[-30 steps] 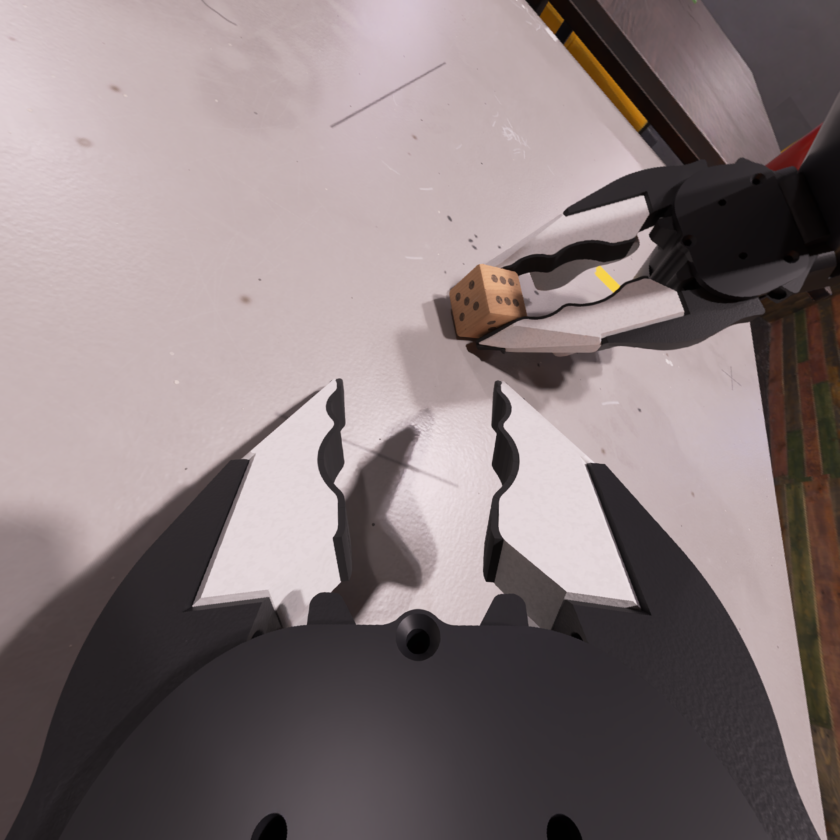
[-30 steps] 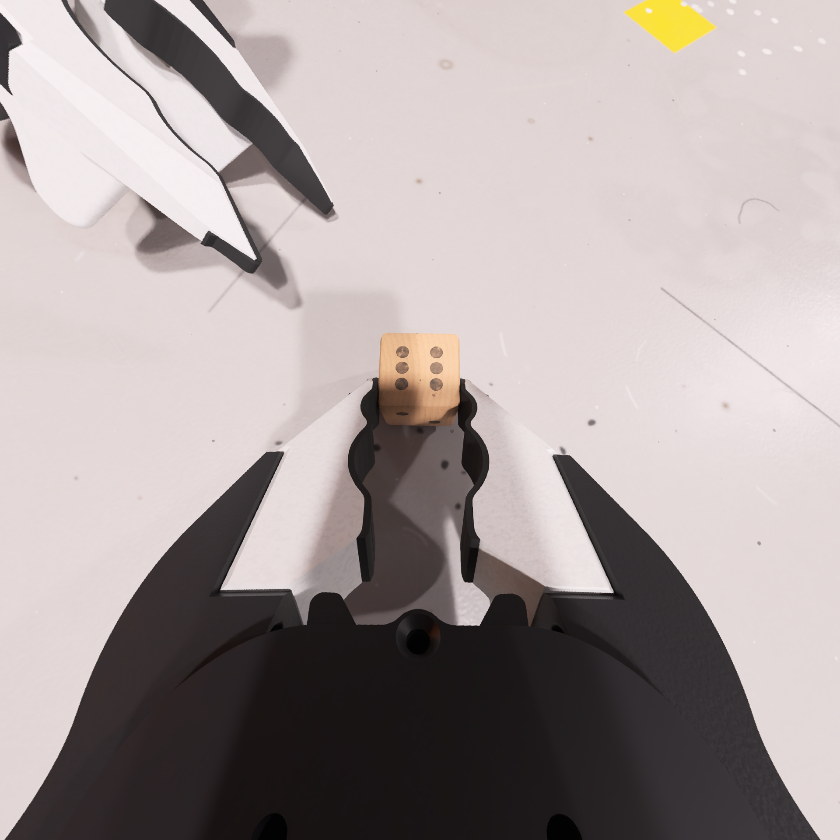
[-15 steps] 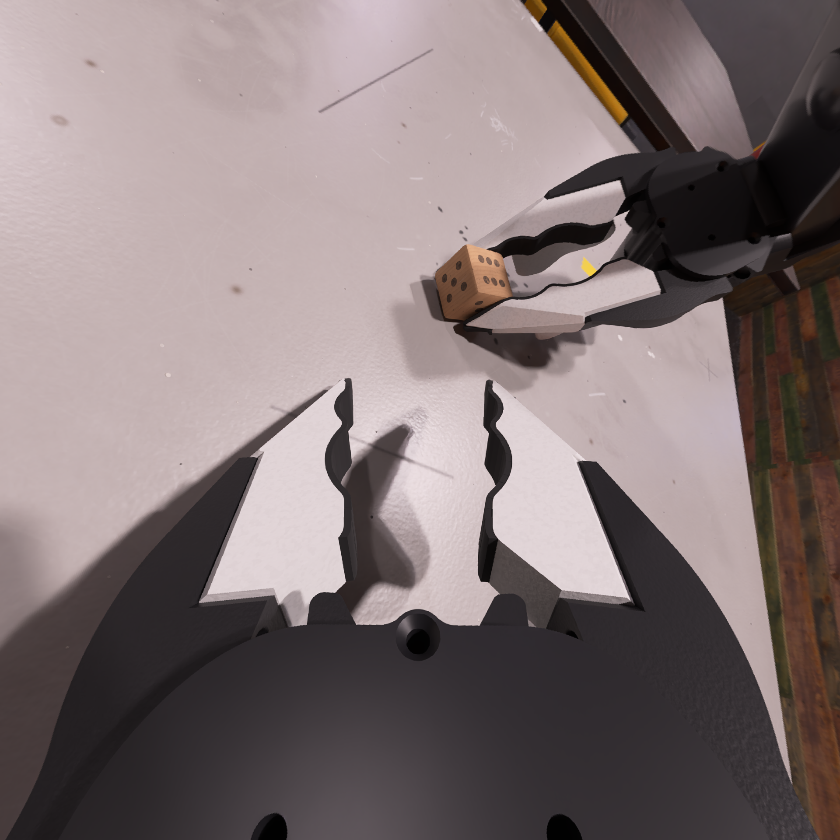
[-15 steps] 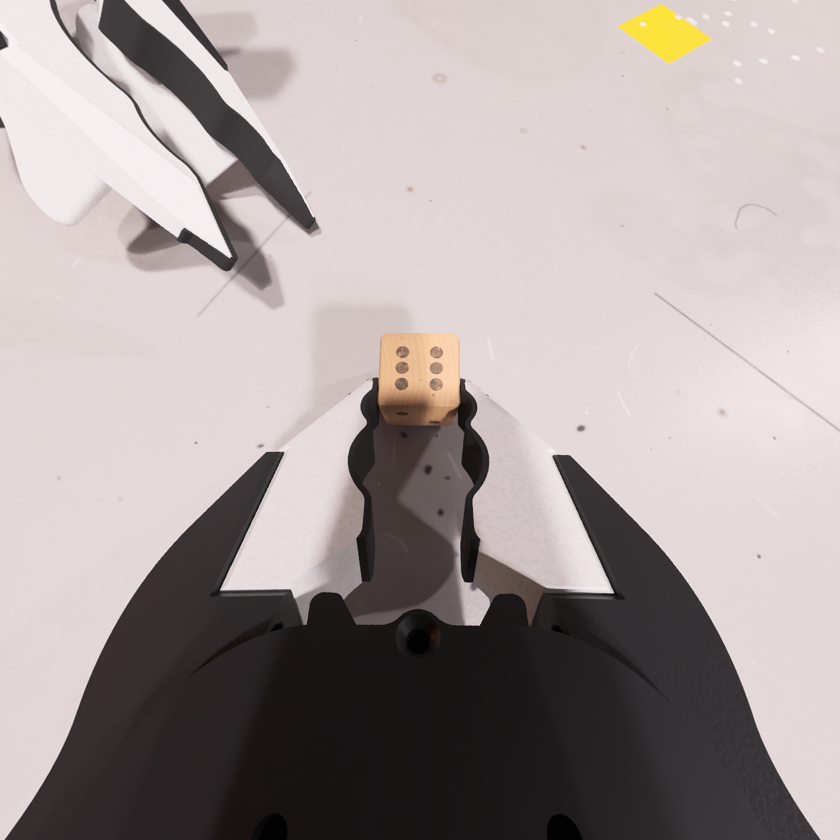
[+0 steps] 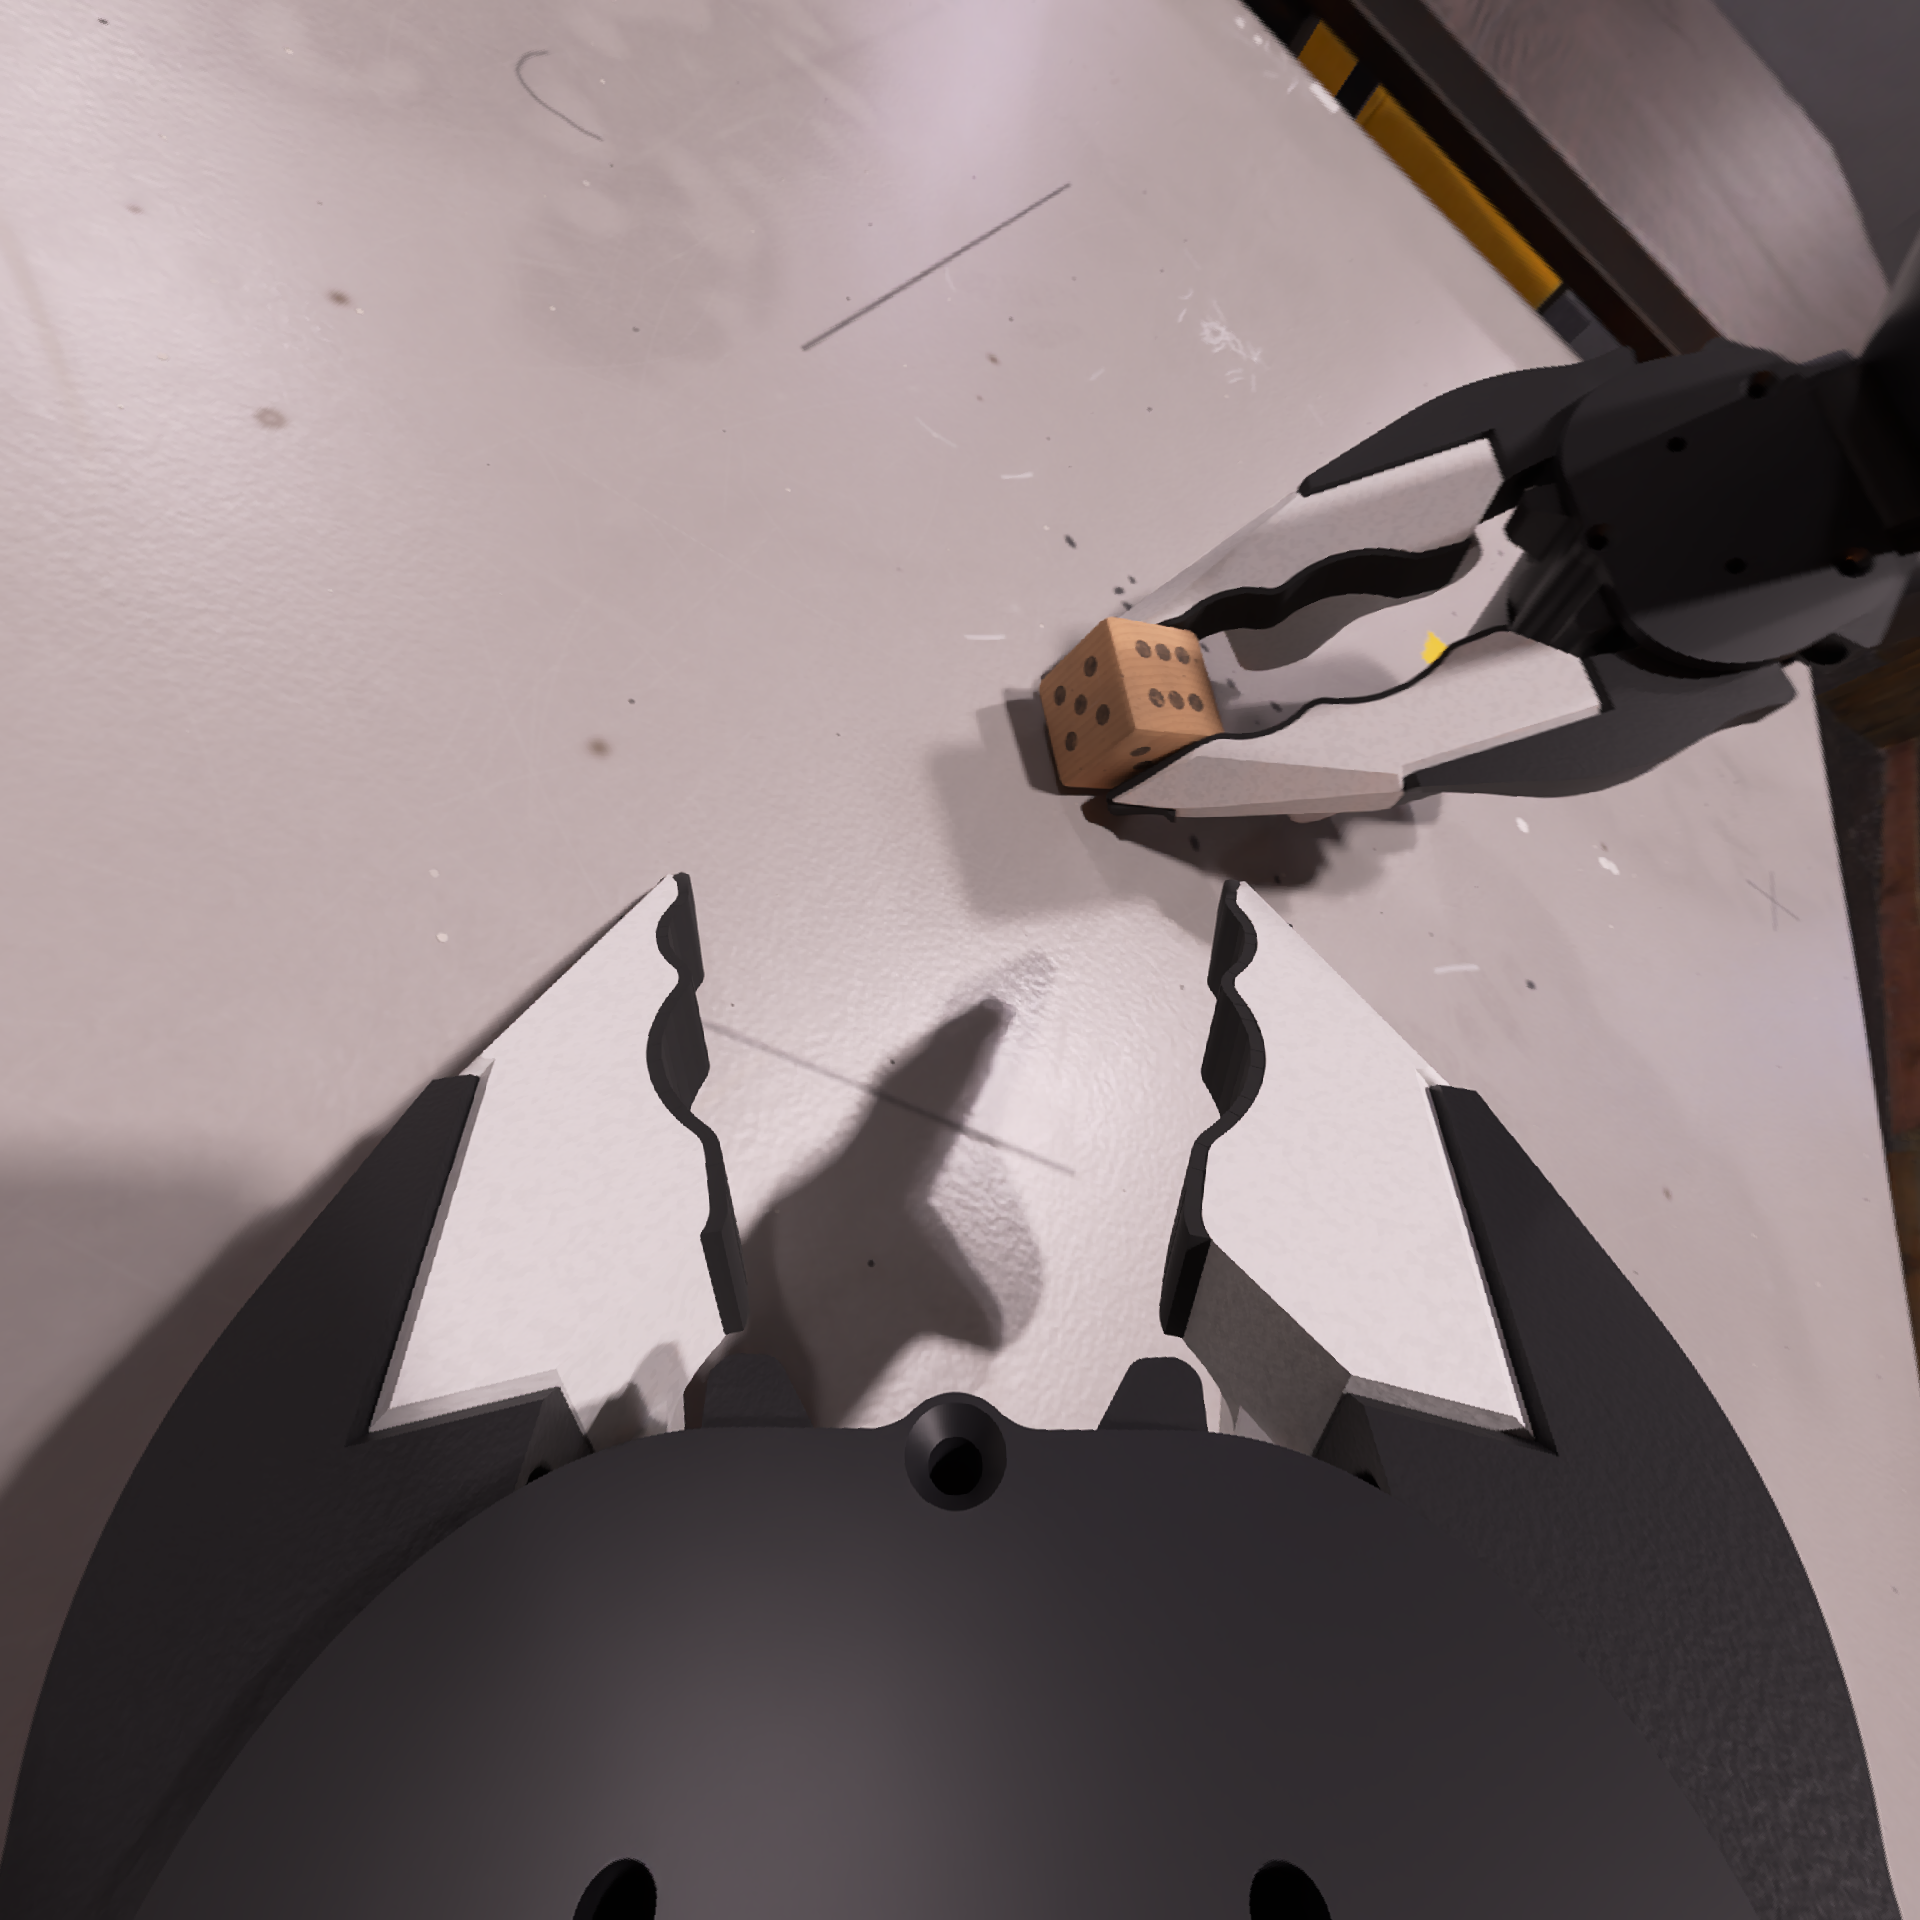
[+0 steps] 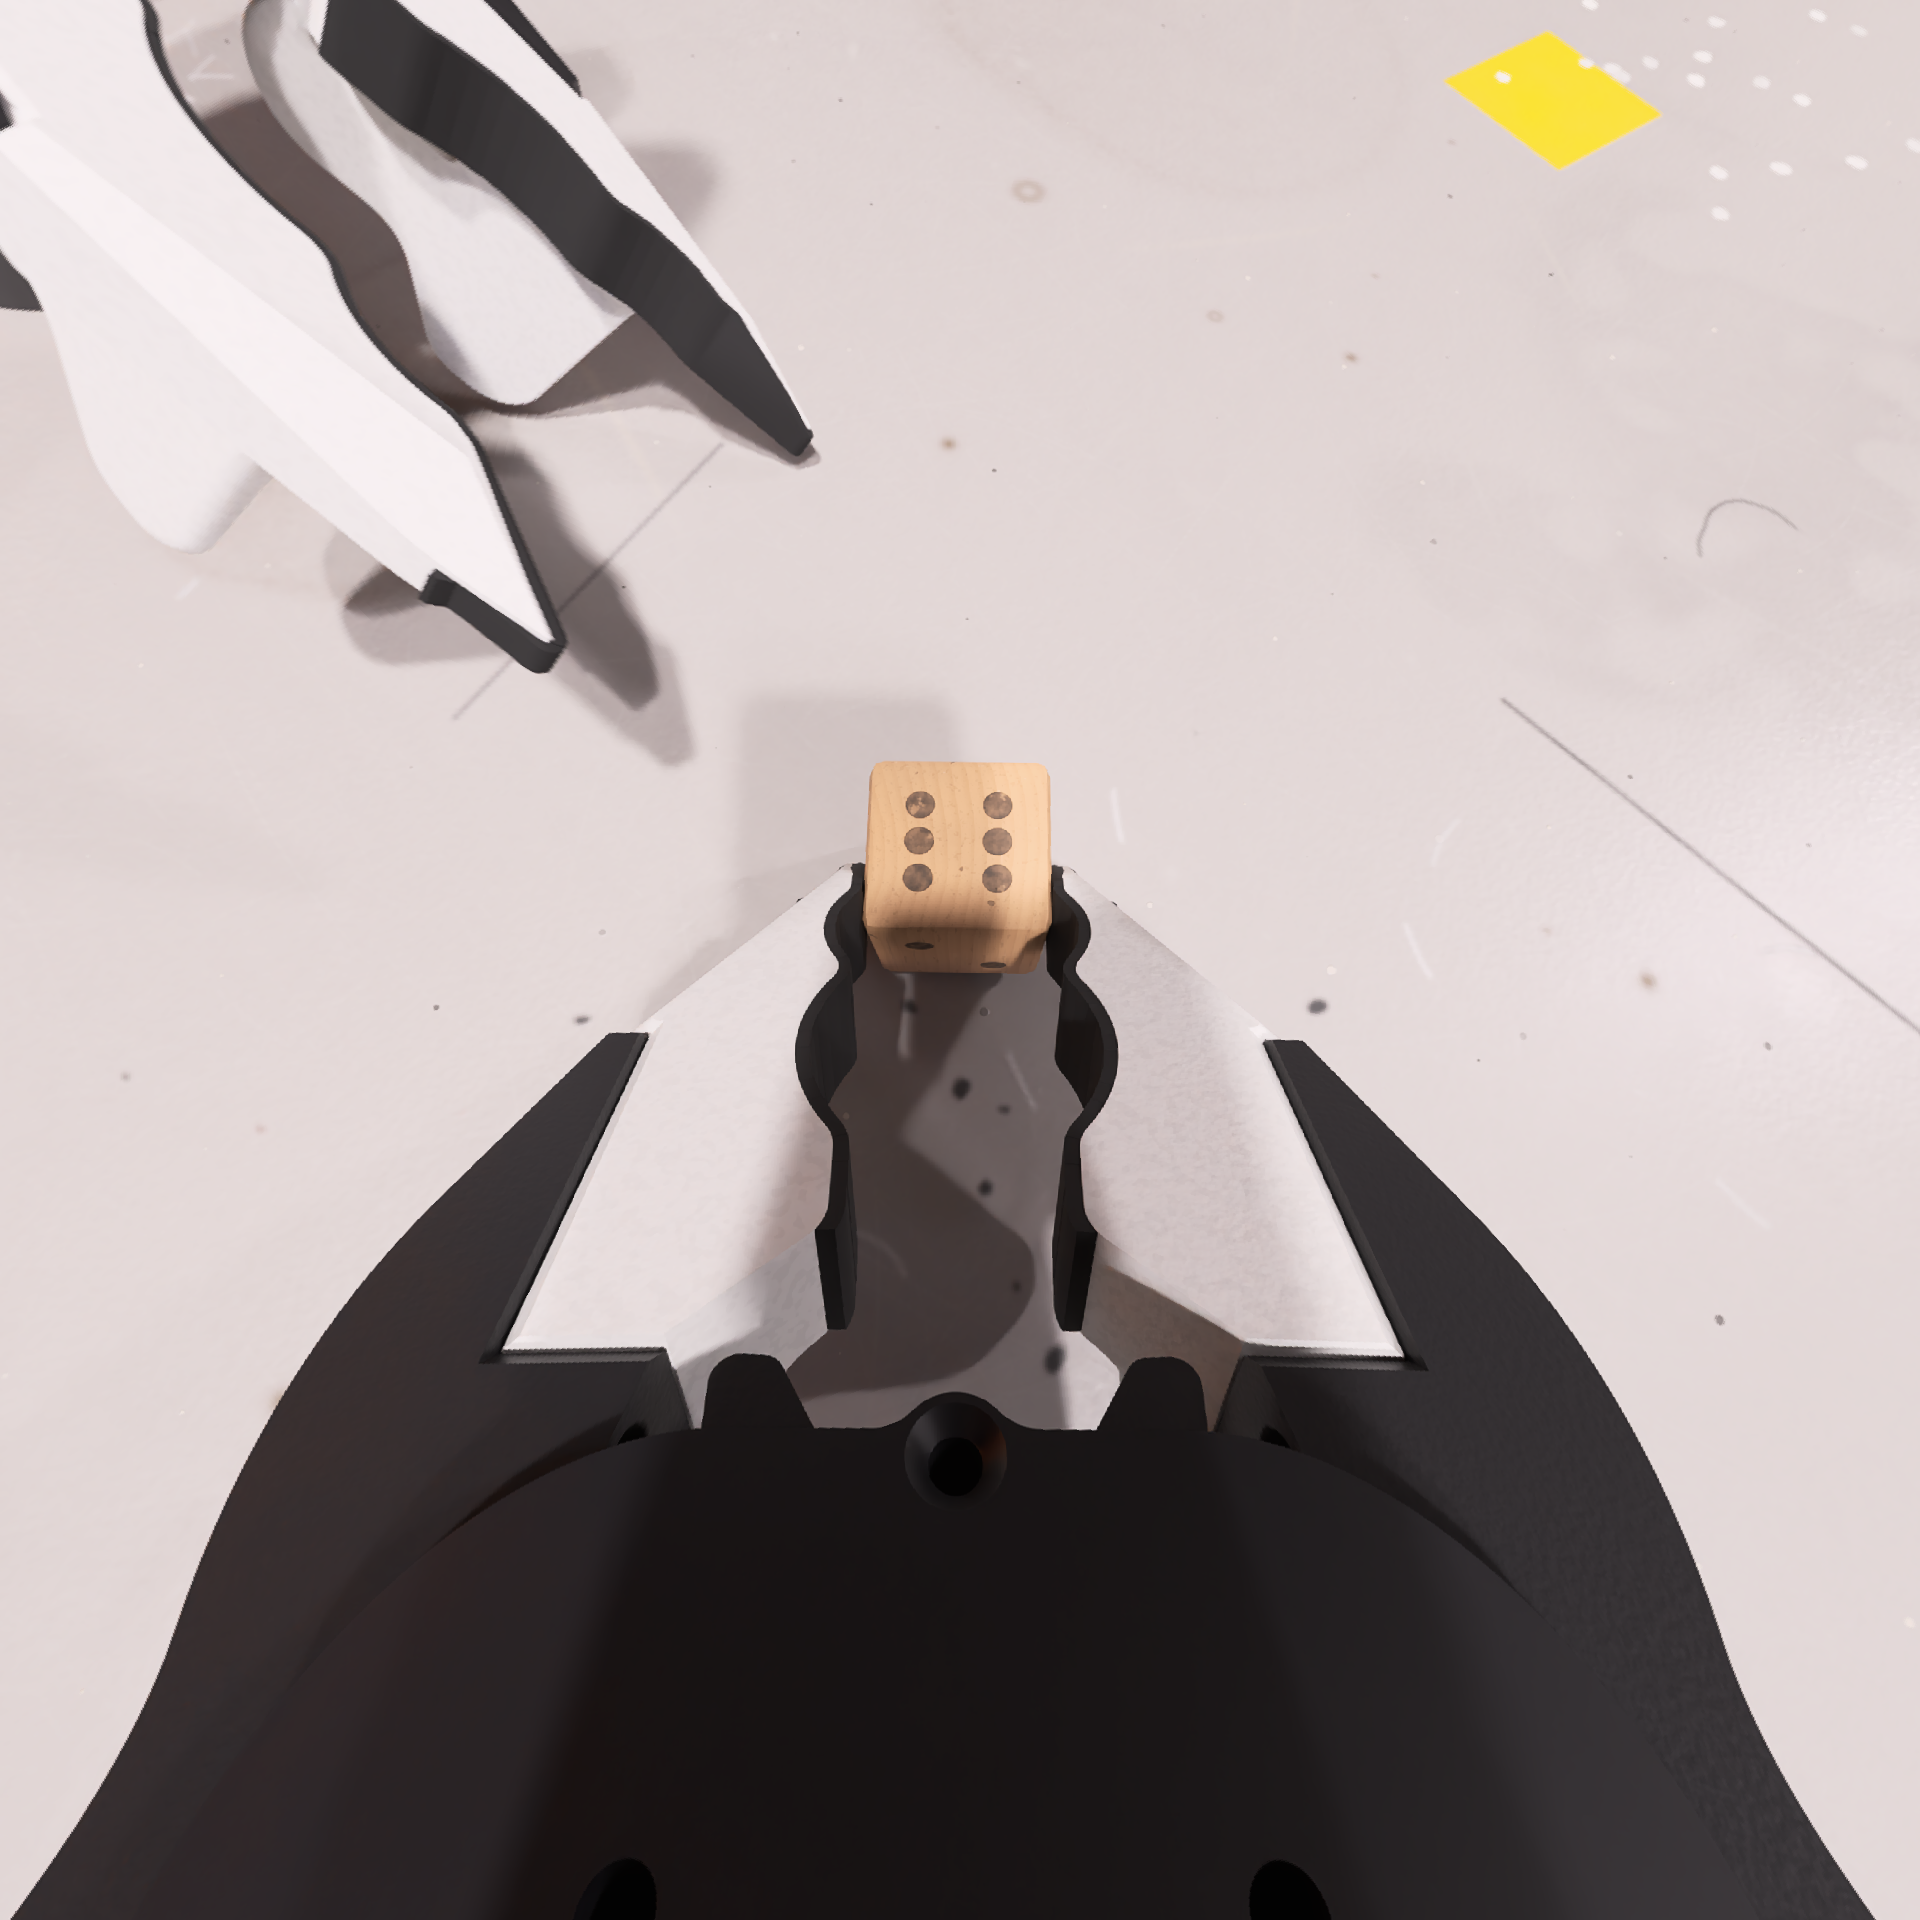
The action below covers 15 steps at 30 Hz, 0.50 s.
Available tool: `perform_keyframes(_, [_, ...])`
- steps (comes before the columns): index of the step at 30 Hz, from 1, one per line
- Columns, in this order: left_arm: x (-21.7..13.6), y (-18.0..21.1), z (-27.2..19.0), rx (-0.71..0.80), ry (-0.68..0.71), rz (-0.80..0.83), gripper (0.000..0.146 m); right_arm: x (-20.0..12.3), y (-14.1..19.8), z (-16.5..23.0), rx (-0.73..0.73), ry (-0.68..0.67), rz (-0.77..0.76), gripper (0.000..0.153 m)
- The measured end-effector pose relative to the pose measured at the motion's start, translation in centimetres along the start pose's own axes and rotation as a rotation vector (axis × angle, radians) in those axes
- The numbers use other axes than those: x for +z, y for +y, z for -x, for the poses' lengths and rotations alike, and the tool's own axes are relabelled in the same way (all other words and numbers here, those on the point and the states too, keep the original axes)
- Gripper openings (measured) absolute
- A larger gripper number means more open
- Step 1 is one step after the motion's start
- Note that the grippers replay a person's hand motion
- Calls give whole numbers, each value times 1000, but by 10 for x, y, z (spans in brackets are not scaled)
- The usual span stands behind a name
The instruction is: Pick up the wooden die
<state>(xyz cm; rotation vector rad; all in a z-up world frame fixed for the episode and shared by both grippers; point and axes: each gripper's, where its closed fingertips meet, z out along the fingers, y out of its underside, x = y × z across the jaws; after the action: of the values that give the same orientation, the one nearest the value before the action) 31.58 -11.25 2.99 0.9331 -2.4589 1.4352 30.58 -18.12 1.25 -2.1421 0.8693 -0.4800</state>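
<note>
On the pale grey bench [image 5: 520,623], seen from the left wrist view, the left gripper [image 5: 951,894] is at the bottom with its two white fingers [image 5: 582,1174] spread wide. Nothing sits between them, only bare bench and a dark shadow. Up and to the right is the wooden die [image 5: 1127,701]. It is pinched at the very tips of the right gripper [image 5: 1174,707], which reaches in from the right side. One tip is on the far side of the die and one is on the near side. A long thin line [image 5: 935,265] is scratched on the bench farther back. A yellow and black strip [image 5: 1444,177] runs along the far edge.

From the right wrist view, the left gripper [image 6: 675,540] shows at the top left, well apart from the die. In the middle, the wooden die [image 6: 958,862] has its six dots facing up. The right gripper [image 6: 958,904] has its fingers [image 6: 727,1122] narrow and pressed on both sides of the die, just at the tips. I cannot tell if the die is touching the bench or just above it. A small yellow square [image 6: 1553,99] lies flat at the top right.
</note>
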Motion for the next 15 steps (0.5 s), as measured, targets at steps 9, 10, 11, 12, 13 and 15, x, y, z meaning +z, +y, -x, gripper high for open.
perform_keyframes(9, [7, 1, 11, 53, -96, 54, 84, 2, -1, -2, -16, 2, 13, 34])
perform_keyframes(10, [7, 1, 11, 56, -98, 56, 81, 2, -2, -3, -12, 3, 13, 34])
perform_keyframes(11, [7, 2, 10, 62, -99, 58, 80, 3, -2, -3, -8, 3, 14, 34])
perform_keyframes(12, [8, 2, 10, 71, -100, 63, 78, 4, -2, -3, -1, -1, 14, 34])
perform_keyframes(13, [8, 3, 9, 82, -100, 68, 76, 5, -2, -3, 3, -7, 14, 34])
perform_keyframes(15, [9, 2, 8, 93, -98, 70, 73, 6, -3, -4, -9, -6, 12, 34])
